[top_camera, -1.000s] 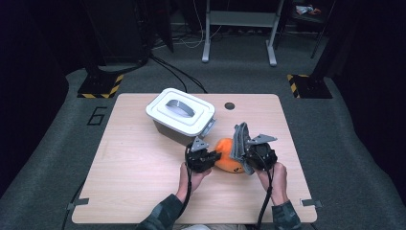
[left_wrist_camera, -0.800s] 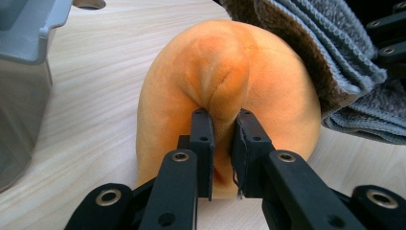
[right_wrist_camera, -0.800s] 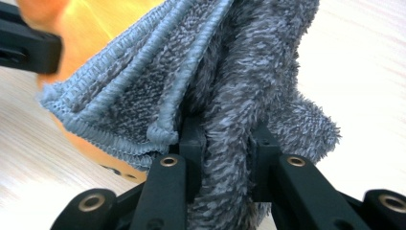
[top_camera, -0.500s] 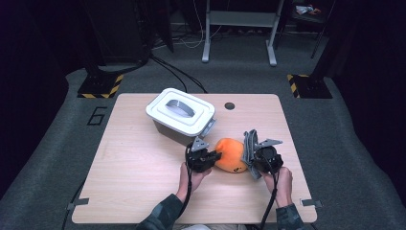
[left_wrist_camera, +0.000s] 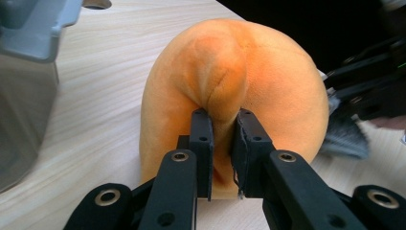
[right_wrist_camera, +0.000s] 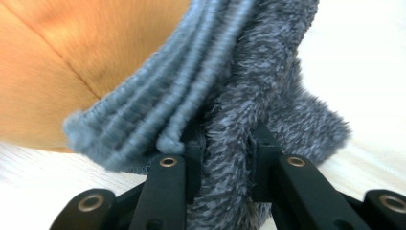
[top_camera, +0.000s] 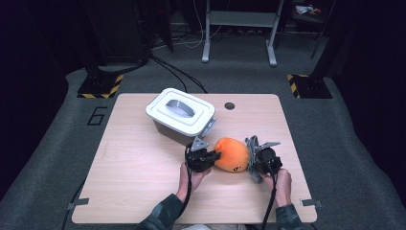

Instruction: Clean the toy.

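Note:
An orange plush toy (top_camera: 231, 153) lies on the wooden table (top_camera: 134, 163) between my two grippers. My left gripper (top_camera: 210, 156) is shut on a pinched fold of the plush toy (left_wrist_camera: 225, 86) at its left side. At the toy's right side my right gripper (top_camera: 252, 160) is shut on a fuzzy grey-blue cloth (top_camera: 250, 149). In the right gripper view the grey-blue cloth (right_wrist_camera: 230, 110) has a ribbed edge and rests against the orange plush toy (right_wrist_camera: 86, 43). The cloth (left_wrist_camera: 345, 139) also appears beyond the toy in the left gripper view.
A grey box with a white lid (top_camera: 179, 114) stands just behind and left of the toy, its latch close to my left gripper. A round cable hole (top_camera: 229, 105) is in the table's far edge. Dark floor with cables and stand legs surrounds the table.
My right gripper has come down with the grey-blue cloth and now sits lower against the toy's right side. The left gripper and the toy have kept still.

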The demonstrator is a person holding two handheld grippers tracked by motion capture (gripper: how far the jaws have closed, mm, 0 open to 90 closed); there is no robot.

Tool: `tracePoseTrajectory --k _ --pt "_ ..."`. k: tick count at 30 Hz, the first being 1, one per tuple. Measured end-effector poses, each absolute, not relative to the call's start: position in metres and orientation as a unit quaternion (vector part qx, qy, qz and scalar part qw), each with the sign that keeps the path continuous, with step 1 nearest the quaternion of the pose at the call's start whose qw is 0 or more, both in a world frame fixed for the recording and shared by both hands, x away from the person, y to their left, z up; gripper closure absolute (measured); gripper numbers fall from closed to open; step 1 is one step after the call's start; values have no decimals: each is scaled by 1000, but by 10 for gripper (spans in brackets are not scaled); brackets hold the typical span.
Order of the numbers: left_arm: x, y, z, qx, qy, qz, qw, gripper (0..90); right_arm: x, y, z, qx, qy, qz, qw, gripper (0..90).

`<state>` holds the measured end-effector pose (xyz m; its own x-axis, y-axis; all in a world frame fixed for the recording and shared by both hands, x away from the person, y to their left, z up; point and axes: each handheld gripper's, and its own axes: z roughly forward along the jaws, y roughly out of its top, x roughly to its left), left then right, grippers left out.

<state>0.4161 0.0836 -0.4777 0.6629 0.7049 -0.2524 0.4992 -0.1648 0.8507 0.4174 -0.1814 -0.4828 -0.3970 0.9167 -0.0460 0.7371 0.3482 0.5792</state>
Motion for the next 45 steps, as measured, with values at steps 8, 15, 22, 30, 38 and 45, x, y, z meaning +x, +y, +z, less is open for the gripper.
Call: tracePoseTrajectory --k 8,15,22,30,38,45 --pt "415 83 -478 754 399 102 511 790 397 -170 -430 485 785 308 230 729" --pt "414 83 -476 767 379 130 501 711 407 -151 -435 468 804 287 227 732" --pt "412 83 -476 787 359 155 478 489 412 -156 -436 468 804 289 225 733" --pt "412 72 -482 804 331 163 466 651 417 -160 -439 476 799 289 228 734" --pt "410 74 -475 801 331 163 471 841 413 -165 -430 480 789 301 239 731" --pt "405 69 -470 801 319 170 477 845 402 -149 -406 442 794 335 250 729"
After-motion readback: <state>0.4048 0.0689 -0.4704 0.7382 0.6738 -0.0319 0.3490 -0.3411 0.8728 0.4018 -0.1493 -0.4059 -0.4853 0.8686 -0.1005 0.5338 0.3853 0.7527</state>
